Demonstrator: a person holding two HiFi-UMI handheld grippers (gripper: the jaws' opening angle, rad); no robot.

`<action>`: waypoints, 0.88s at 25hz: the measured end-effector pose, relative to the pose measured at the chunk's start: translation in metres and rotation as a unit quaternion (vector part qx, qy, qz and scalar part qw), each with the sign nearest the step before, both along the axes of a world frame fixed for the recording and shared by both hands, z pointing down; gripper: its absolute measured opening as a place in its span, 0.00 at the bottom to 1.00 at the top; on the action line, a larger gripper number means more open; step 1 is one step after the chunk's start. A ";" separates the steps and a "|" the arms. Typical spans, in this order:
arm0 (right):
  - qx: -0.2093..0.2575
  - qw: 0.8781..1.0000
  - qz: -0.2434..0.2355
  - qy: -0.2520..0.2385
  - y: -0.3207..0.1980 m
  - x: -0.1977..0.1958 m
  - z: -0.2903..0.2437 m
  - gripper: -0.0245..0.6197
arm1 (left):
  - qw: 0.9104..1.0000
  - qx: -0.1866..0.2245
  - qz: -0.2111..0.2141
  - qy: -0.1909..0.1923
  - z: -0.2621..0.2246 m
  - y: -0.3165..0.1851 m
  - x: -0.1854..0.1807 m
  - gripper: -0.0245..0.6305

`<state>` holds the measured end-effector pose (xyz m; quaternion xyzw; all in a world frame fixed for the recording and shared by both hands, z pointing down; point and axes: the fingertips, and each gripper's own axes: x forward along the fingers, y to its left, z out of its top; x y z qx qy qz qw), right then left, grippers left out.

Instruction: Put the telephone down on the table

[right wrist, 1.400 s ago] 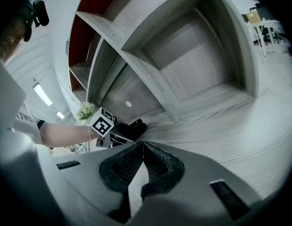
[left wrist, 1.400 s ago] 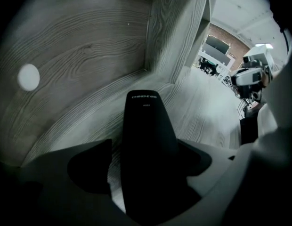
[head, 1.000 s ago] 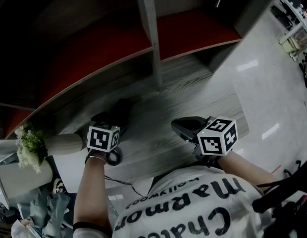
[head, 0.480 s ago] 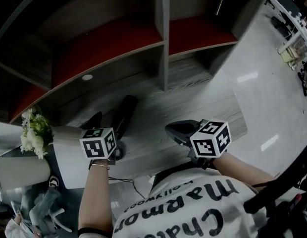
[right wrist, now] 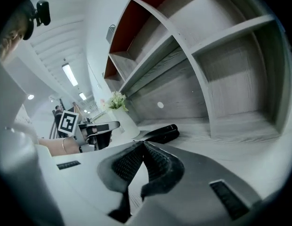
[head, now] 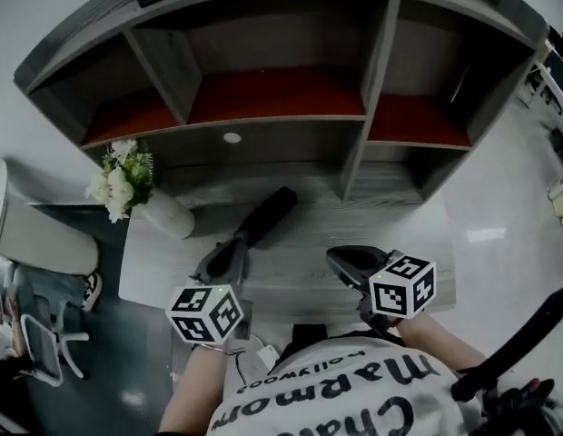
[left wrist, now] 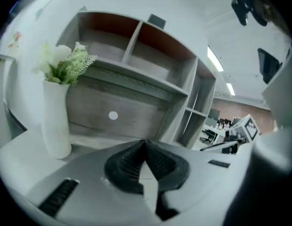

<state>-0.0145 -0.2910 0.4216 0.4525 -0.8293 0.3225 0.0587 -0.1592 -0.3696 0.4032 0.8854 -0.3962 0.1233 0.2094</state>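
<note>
On the desk [head: 418, 234], in front of the grey shelf unit [head: 291, 94], the black telephone [head: 268, 213] is lying flat by itself, angled from the near left toward the far right. Nothing is touching it.

A second ago my left gripper [head: 229, 252] was sitting low over the handset with its jaws spread wide. Now it is hanging back from the telephone's near end and higher up, and its jaws have just been closing. In the left gripper view [left wrist: 145, 145] the ribbed pads are meeting at the tips with nothing between them, so it is clenched on air. That view is looking past the telephone at the white vase [left wrist: 55, 121] and its flowers [left wrist: 66, 62].

My right gripper [head: 345, 262] is hovering over the near right part of the desk, much where it was earlier in the head view. Its pads are also pressing together at the tips, empty [right wrist: 143, 146]. From the right gripper view the telephone [right wrist: 162, 133] is resting on the desk beyond the jaws, with the left gripper [right wrist: 101, 127] showing apart from it, a gap between the two.

The head view is also taking in far more than before: the whole shelf unit and the vase [head: 168, 214] at the desk's left end.
</note>
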 end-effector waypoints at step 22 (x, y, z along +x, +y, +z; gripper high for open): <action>0.076 0.988 -0.124 0.059 0.119 0.107 -0.024 0.05 | 0.971 0.030 -0.219 0.095 -0.030 0.239 0.028 0.05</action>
